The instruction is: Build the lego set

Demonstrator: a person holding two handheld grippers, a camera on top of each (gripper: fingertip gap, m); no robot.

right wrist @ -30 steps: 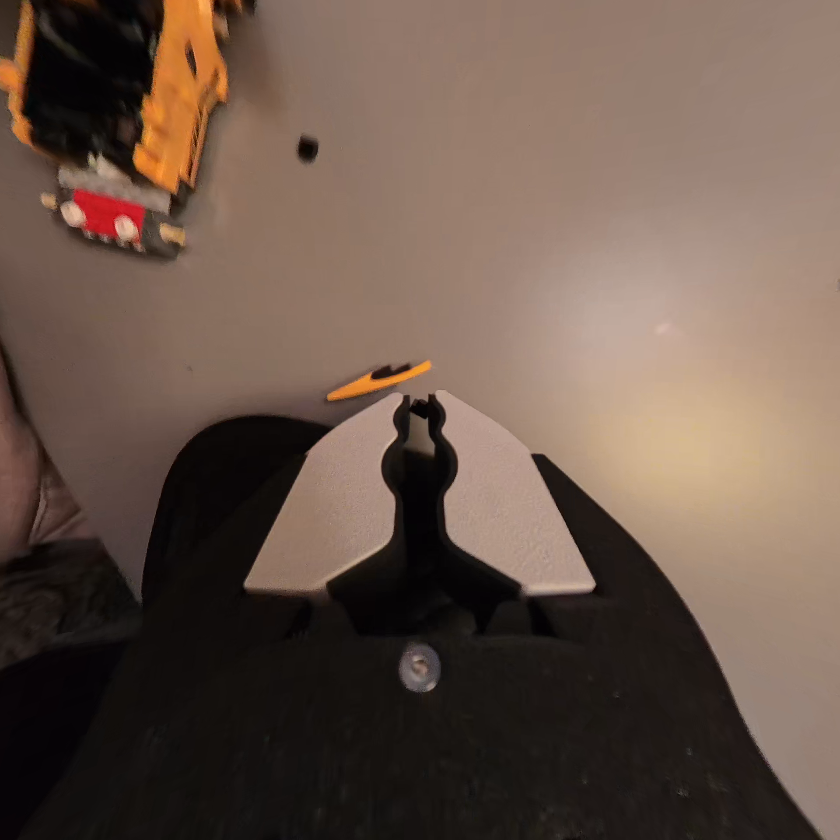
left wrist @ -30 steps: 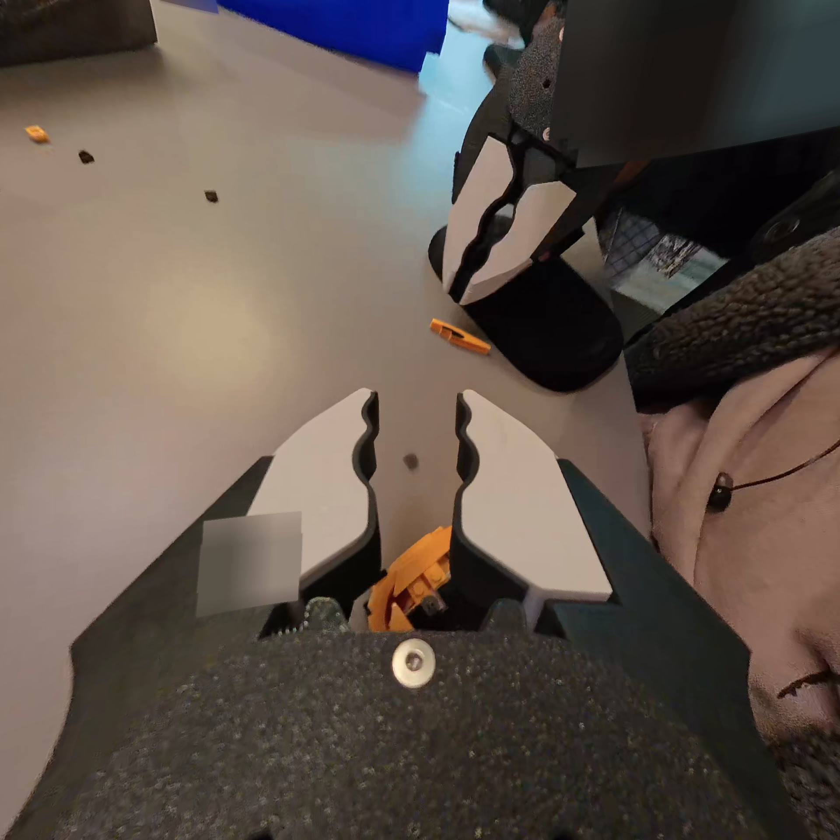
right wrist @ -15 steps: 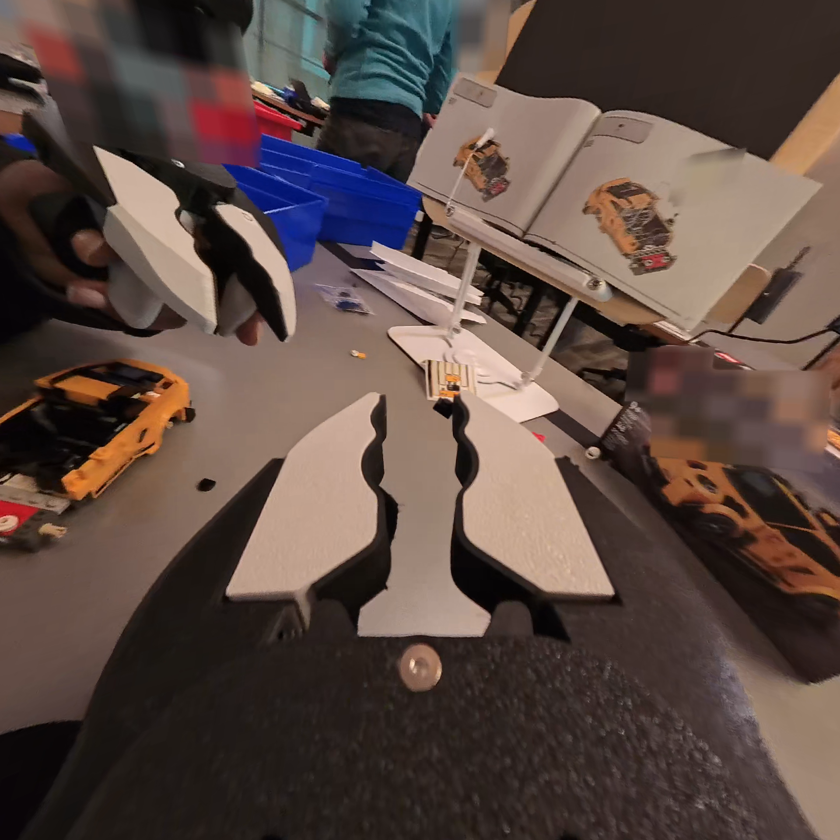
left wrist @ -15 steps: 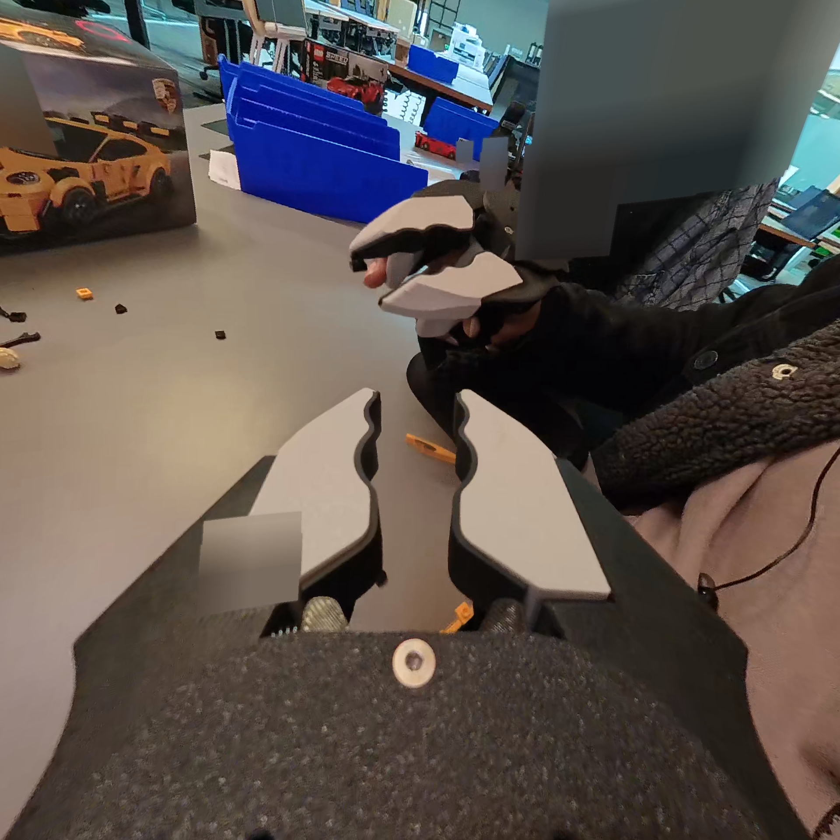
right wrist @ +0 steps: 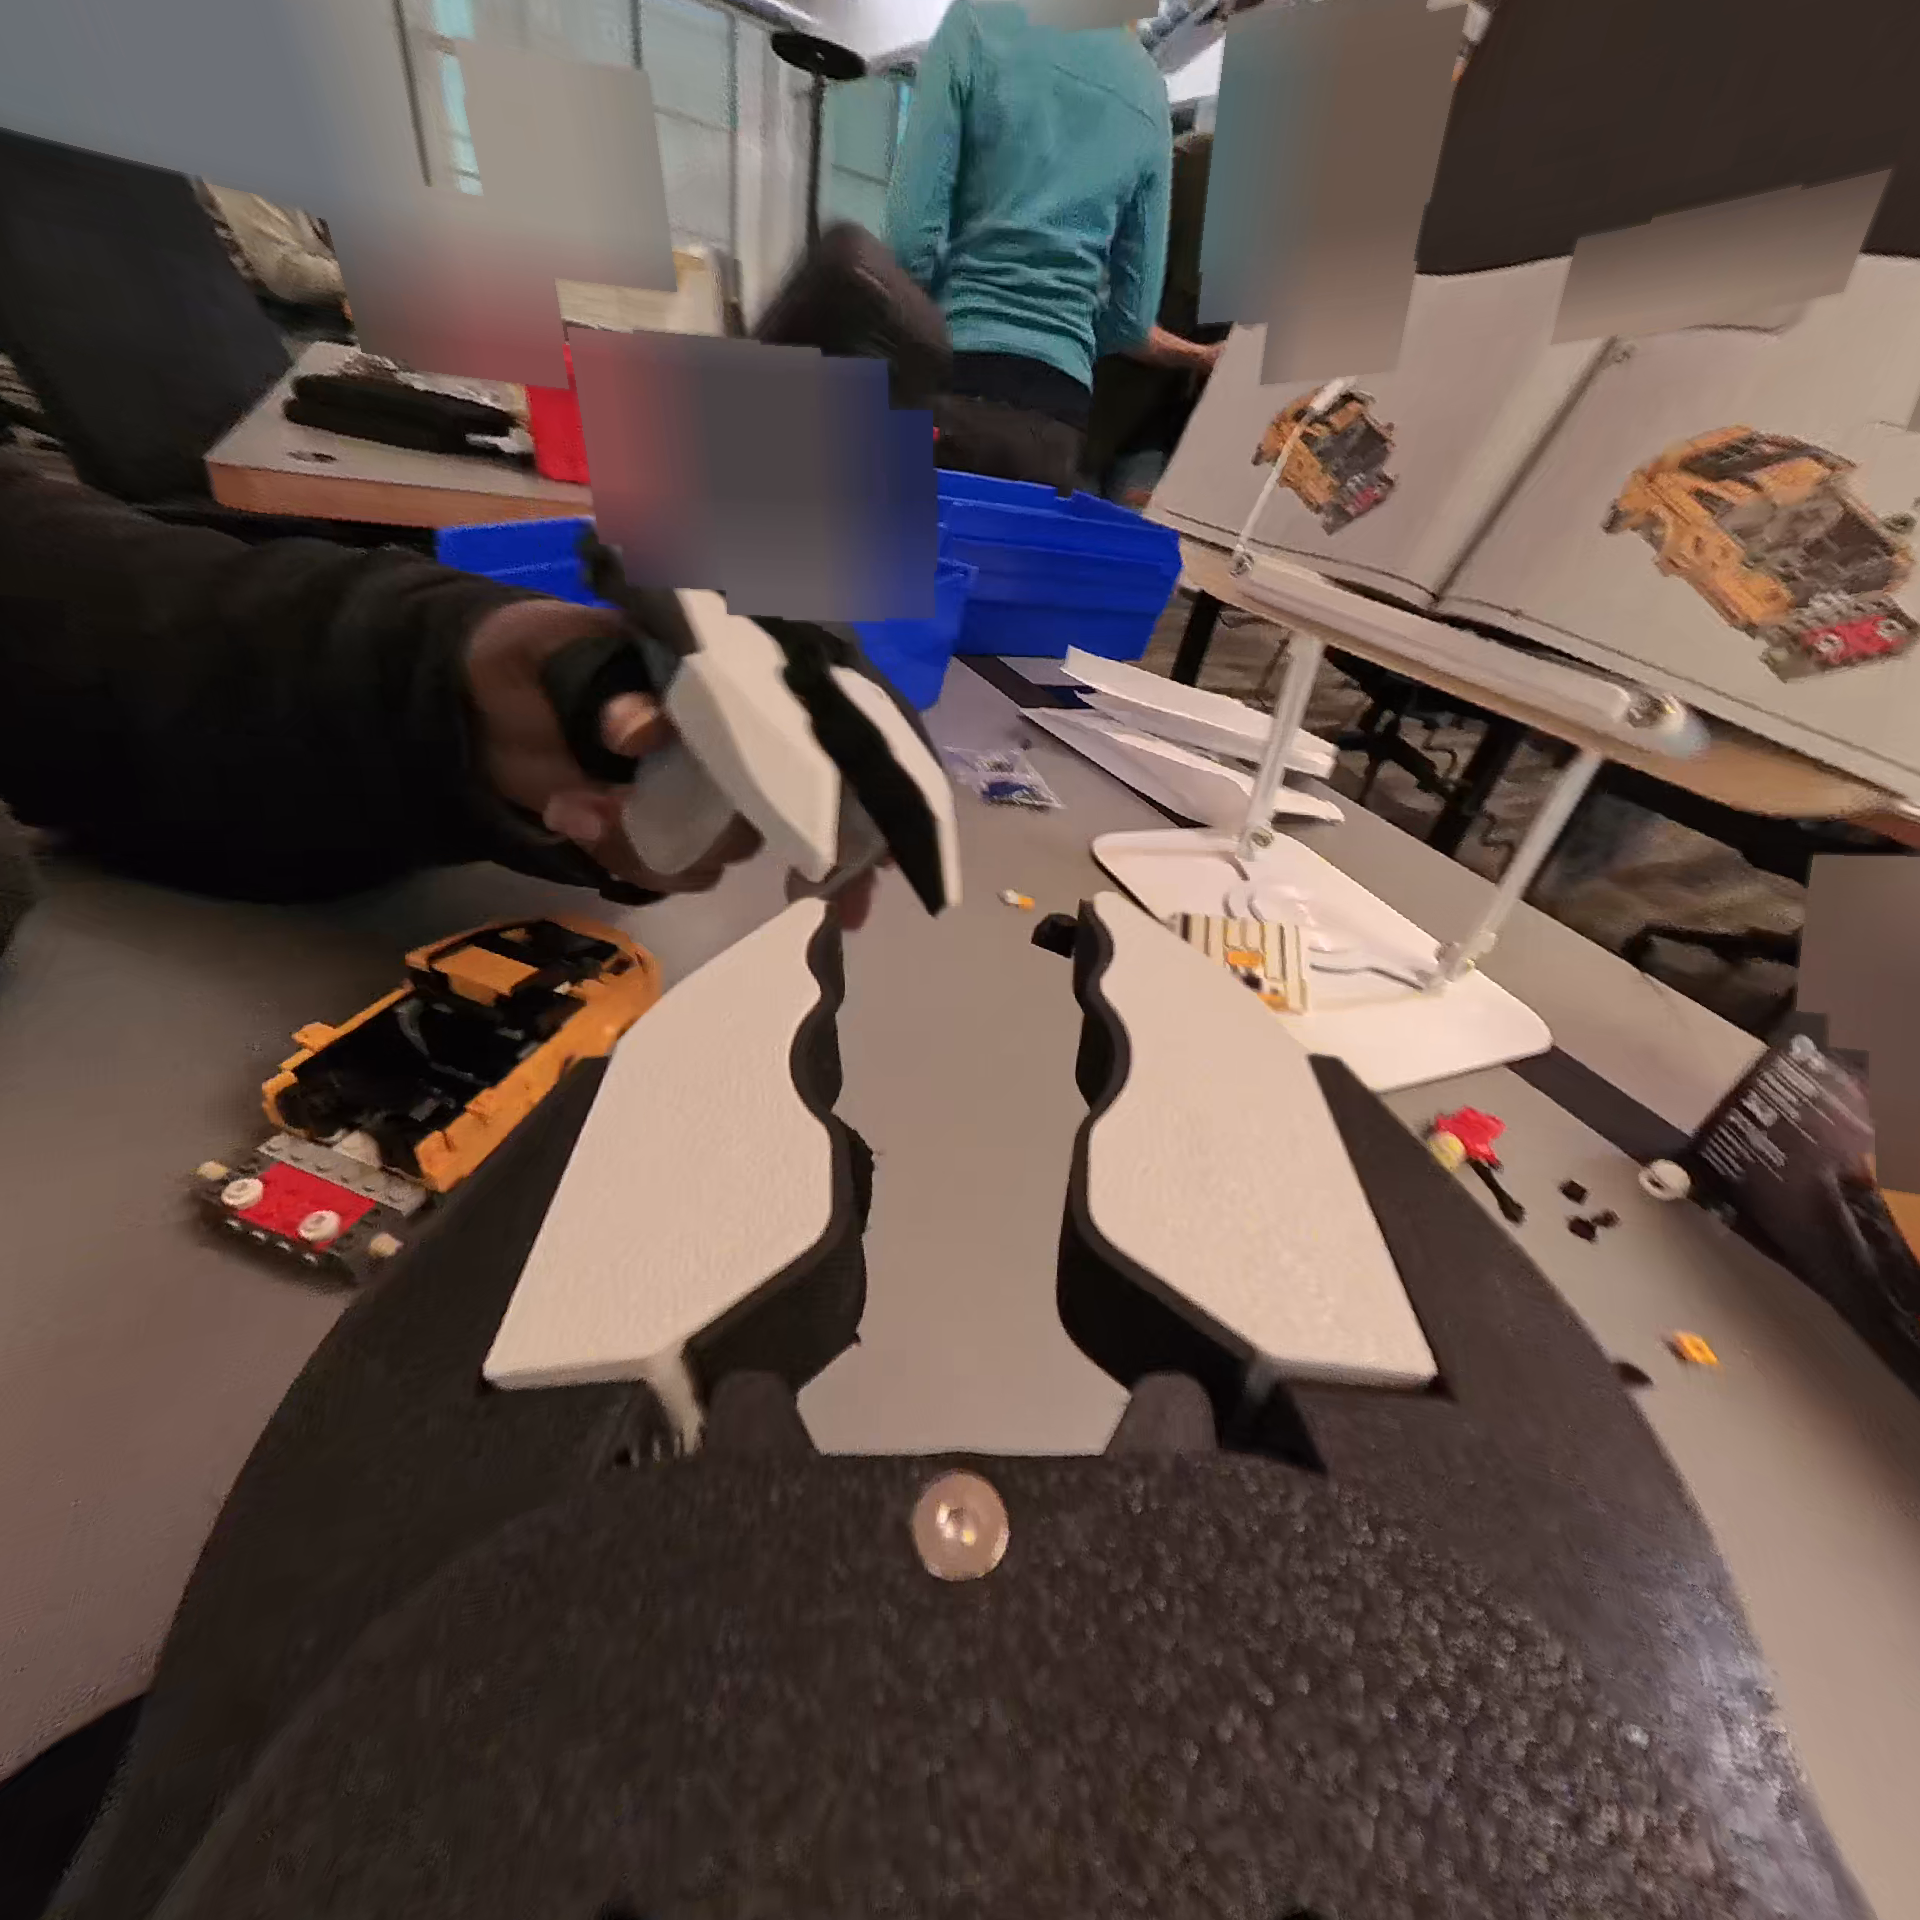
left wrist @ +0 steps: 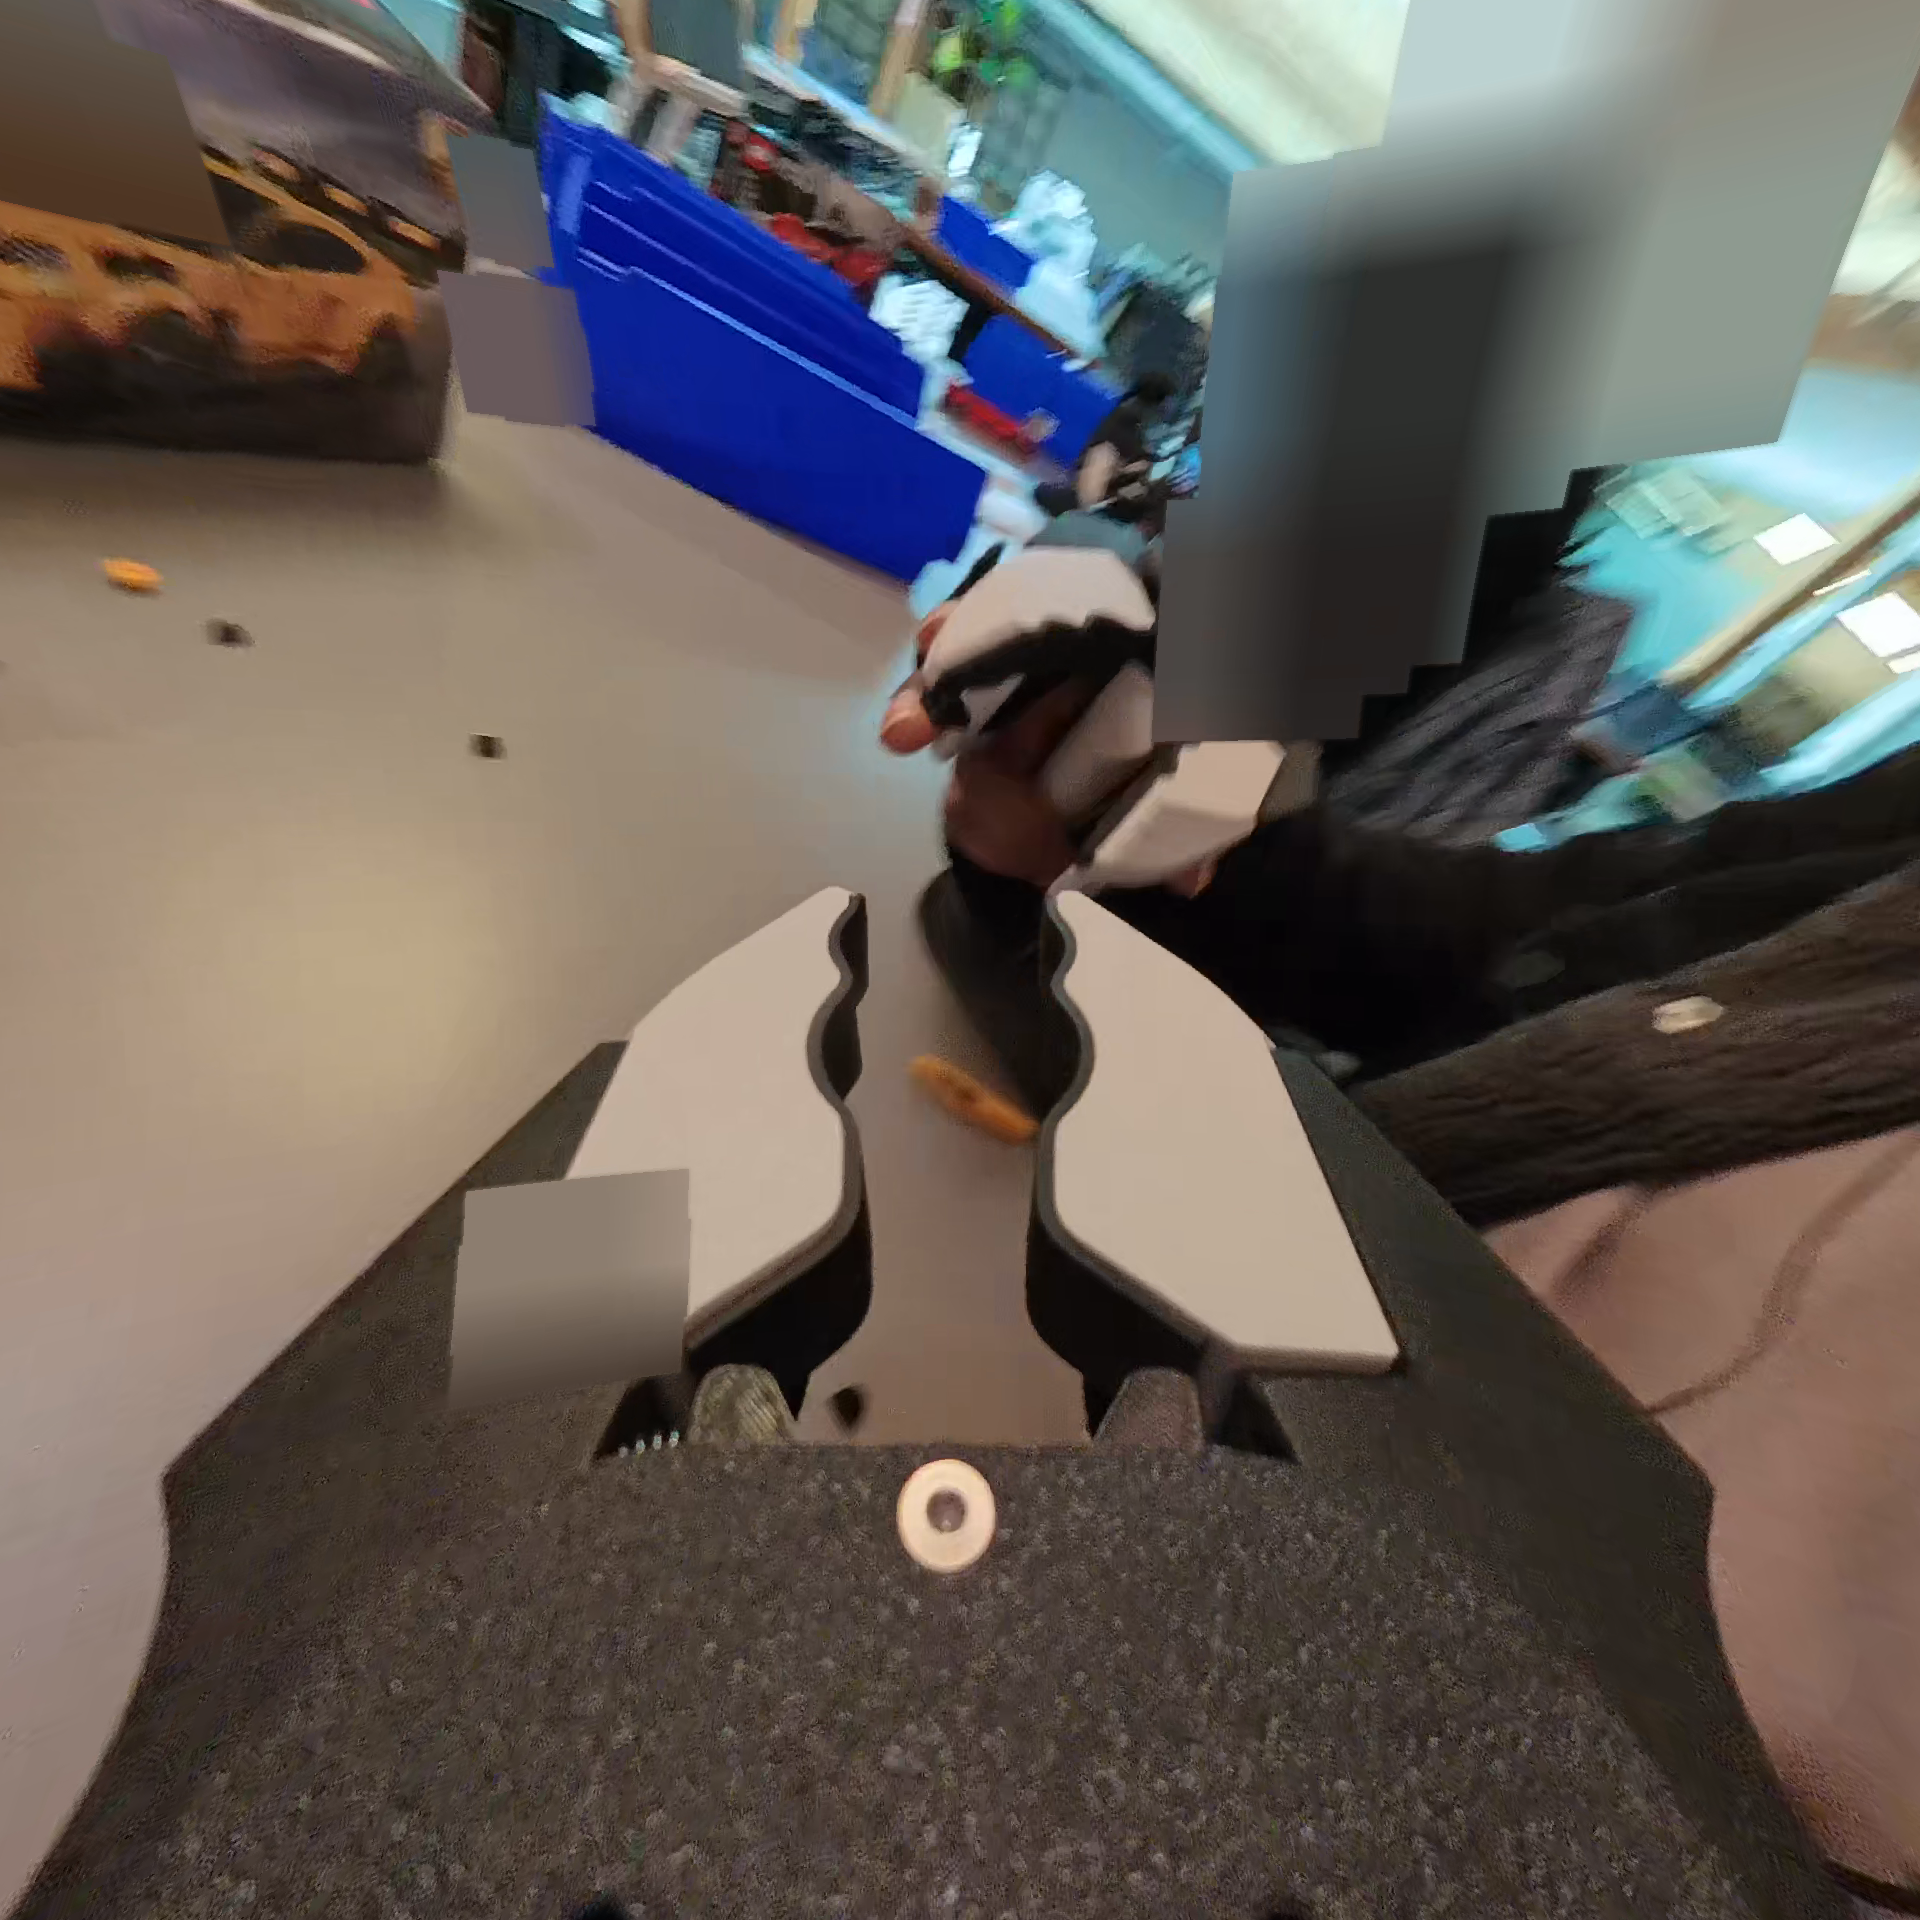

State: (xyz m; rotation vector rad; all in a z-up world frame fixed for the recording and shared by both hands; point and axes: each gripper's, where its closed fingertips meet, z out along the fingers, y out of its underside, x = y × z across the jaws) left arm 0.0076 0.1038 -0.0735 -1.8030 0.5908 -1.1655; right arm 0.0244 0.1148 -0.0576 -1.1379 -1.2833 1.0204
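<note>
Tabletop (right wrist: 956, 1091), grey and matte, carries an orange brick car (right wrist: 457, 1049), scattered brick bits, a white book stand (right wrist: 1351, 935); blue bins (right wrist: 1060, 571) behind. Left gripper (left wrist: 951, 914) and right gripper (right wrist: 956, 914) both spread, empty.

Grey table (right wrist: 987, 1091), blue bins (right wrist: 1049, 566) behind, further desks (right wrist: 343, 488) beyond.
</note>
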